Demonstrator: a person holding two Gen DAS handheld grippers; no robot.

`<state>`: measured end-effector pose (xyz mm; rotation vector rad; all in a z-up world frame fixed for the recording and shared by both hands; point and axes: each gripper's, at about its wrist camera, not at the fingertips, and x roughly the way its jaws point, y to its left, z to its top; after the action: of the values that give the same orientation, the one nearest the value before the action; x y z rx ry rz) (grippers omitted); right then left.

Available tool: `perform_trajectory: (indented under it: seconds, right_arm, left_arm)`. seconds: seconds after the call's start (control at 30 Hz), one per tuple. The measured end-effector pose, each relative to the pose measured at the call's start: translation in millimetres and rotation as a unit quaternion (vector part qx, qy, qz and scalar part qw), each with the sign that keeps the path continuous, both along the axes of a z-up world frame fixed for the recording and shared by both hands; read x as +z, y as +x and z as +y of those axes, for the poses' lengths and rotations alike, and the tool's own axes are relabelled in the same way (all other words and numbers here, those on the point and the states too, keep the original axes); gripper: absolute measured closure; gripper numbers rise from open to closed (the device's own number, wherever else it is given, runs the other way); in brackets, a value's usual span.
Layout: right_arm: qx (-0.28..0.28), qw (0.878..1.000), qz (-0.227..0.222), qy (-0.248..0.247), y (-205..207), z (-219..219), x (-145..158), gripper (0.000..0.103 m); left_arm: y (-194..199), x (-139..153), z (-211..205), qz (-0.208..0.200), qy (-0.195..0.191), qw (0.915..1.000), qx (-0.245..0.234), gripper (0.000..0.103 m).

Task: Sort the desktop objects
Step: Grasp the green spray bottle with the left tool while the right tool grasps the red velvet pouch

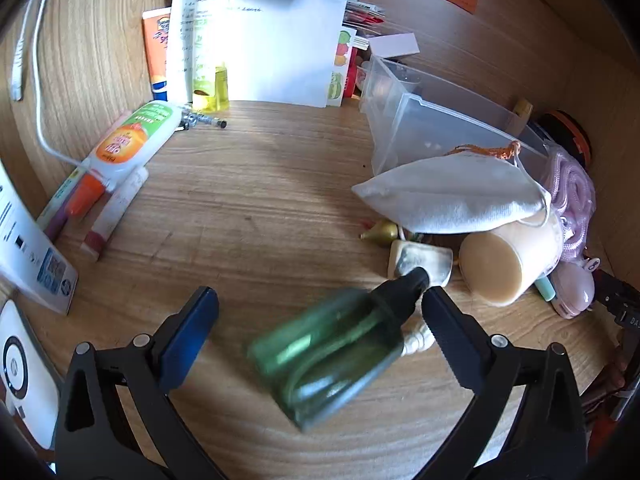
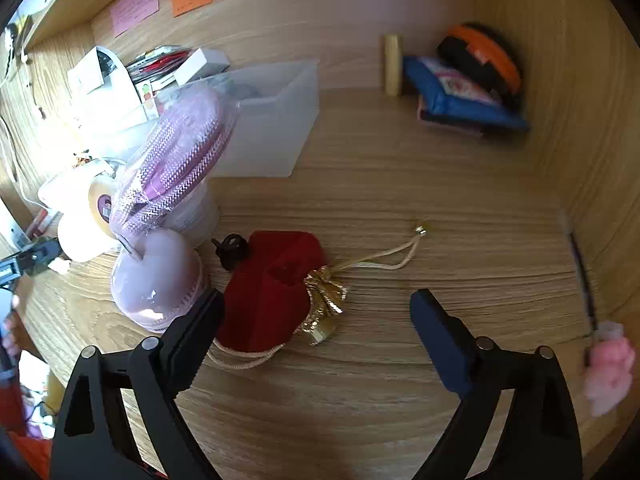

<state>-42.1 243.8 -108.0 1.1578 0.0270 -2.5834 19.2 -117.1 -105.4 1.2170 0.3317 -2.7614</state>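
- Your left hand-held gripper (image 1: 320, 312): jaws wide apart; blurred green bottle (image 1: 332, 354) lies between, cap near right finger, contact unclear.
- Ahead: white pouch (image 1: 452, 194), clear bin (image 1: 416, 120), cream cup (image 1: 508, 260).
- Right hand-held gripper (image 2: 316, 312): apart; red pouch (image 2: 272, 288) on table (image 2: 400, 184) beside left finger.

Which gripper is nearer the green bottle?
Left. The left gripper has the green bottle between its open fingers; the right gripper is by a red pouch.

Bright daylight, glare on papers (image 1: 276, 48), blurred green bottle (image 1: 332, 356), fisheye-curved edges
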Motion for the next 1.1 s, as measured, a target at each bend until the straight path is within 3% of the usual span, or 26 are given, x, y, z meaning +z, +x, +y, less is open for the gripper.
perform_trajectory:
  seconds: [0.1,0.17,0.4,0.6,0.83,1.1]
  right_arm:
    - [0.004,1.0,0.005,0.007,-2,-5,0,0.026]
    - [0.012,1.0,0.01,0.021,-1,-11,0,0.036]
    - [0.024,0.999,0.027,0.036,2,-22,-2,0.07]
    - [0.014,1.0,0.022,0.008,-1,-13,-1,0.073]
    - [0.0,0.999,0.047,-0.011,2,-3,14,0.073]
    - [-0.006,0.997,0.08,-0.005,1,3,38,0.073]
  left_arm:
    - [-3,-1,1,0.005,-0.003,1.0,0.002,0.001]
    - [-2,-1,3,0.008,-0.015,0.9998,0.005,0.017]
    - [3,-2,4,0.019,-0.049,0.9984,0.021,0.039]
    - [5,-3,0,0.03,-0.066,0.9967,0.036,0.062]
    - [4,-1,-8,0.034,-0.058,0.9967,0.045,0.062]
    - [9,32,-9,0.08,-0.066,0.9937,0.043,0.062]
